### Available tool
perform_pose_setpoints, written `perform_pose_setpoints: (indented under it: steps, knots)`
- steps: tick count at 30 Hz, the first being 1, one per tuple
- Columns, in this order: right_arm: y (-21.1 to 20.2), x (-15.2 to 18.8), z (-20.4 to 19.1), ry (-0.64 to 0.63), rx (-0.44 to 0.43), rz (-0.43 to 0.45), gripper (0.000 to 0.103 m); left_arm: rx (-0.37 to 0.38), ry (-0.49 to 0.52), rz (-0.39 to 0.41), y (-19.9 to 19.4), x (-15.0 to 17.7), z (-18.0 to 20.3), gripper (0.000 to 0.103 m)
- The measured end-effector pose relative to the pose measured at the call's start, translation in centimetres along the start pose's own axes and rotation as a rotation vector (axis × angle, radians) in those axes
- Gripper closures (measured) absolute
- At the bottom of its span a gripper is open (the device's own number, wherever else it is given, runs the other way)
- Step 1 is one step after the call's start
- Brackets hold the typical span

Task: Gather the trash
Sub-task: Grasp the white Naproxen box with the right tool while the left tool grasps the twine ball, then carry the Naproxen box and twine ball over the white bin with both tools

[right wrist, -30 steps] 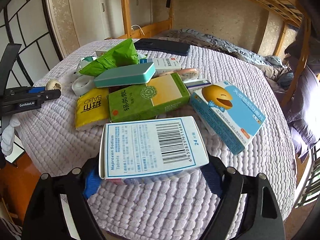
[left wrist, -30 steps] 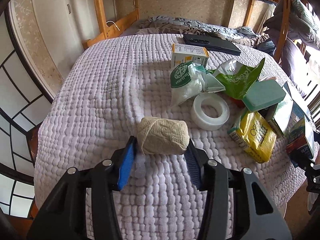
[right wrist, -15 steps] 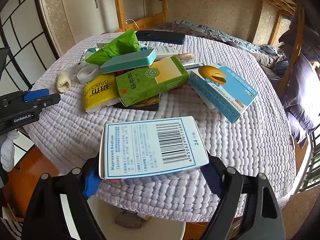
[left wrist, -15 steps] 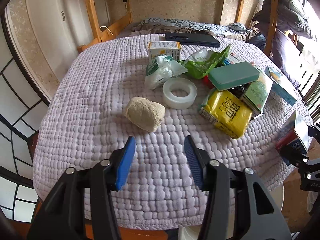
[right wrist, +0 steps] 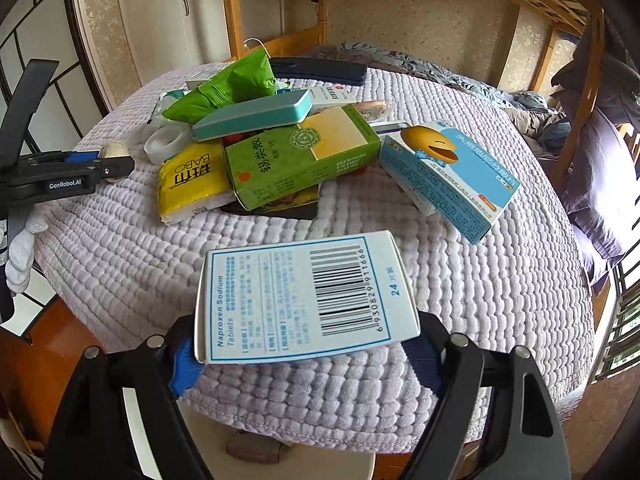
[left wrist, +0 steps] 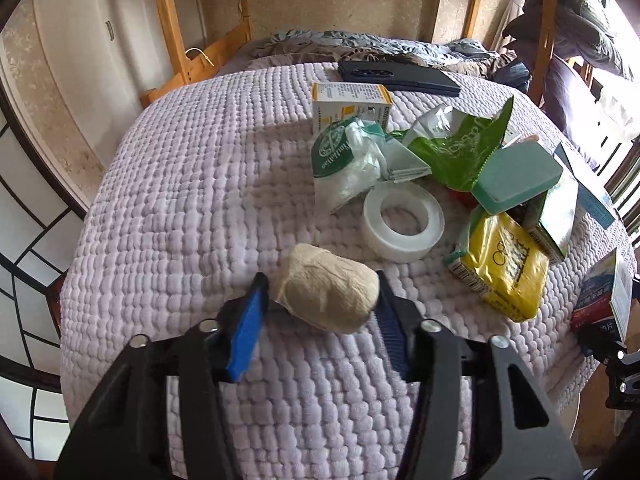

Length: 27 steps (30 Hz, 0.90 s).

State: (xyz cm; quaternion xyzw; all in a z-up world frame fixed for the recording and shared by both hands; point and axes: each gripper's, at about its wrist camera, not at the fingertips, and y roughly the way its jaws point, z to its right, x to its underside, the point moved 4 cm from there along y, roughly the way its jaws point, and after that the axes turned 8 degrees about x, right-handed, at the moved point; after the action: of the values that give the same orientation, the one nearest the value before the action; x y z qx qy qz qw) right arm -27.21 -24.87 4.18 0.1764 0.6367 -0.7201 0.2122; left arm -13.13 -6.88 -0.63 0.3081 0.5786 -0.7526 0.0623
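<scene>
Right now the crumpled paper wad (left wrist: 326,294) sits between the blue pads (left wrist: 246,326) of the left gripper (left wrist: 320,312), whose jaws have just been closing; the right pad touches it, the left pad looks a hair off, hard to tell from this angle. Wad is beige tissue-like, light, soft, will squash under the pads, not slippery, not fragile. Best hold is across its thick middle, so it does not slide out endwise. It lies on the lilac quilted tabletop (left wrist: 168,208), near edge, just beside the tape roll (left wrist: 404,220).

Right gripper (right wrist: 304,356) is clamped on a white Naproxen tablet box (right wrist: 304,300), held flat by its two short ends, jaws wide. Box is light, stiff card, could dent or bow if squeezed; printed faces look slick.

Further out: yellow snack pack (left wrist: 506,264), green foil bag (left wrist: 456,148), teal case (left wrist: 516,178), white plastic bag (left wrist: 344,160), green medicine box (right wrist: 300,156), blue cartoon box (right wrist: 448,176), dark flat thing at far edge (left wrist: 400,76). Pile is loose, overlapping. Below the table edge a pale round bin (right wrist: 160,440) probably waits for drops.
</scene>
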Motion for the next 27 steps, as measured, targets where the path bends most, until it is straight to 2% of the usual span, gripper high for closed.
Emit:
perform_pose_setpoints:
  steps: [3, 8, 13, 27]
  knots:
    - [-0.1, 0.1, -0.1, 0.001, 0.012, -0.003, 0.022, -0.015, 0.024, 0.012, -0.2, 0.1, 0.7, 0.055]
    - [-0.6, 0.3, 0.0, 0.02, 0.011, -0.029, 0.022, 0.012, 0.001, 0.012, -1.3, 1.1, 2.0, 0.055]
    - [-1.4, 1.0, 0.3, 0.057, -0.018, -0.061, 0.022, 0.056, -0.033, -0.01, -2.5, 3.7, 4.5, 0.055]
    - [-4.6, 4.9, 0.0, 0.041, -0.056, -0.074, 0.022, 0.119, -0.008, -0.042, -5.6, 9.0, 10.5, 0.055]
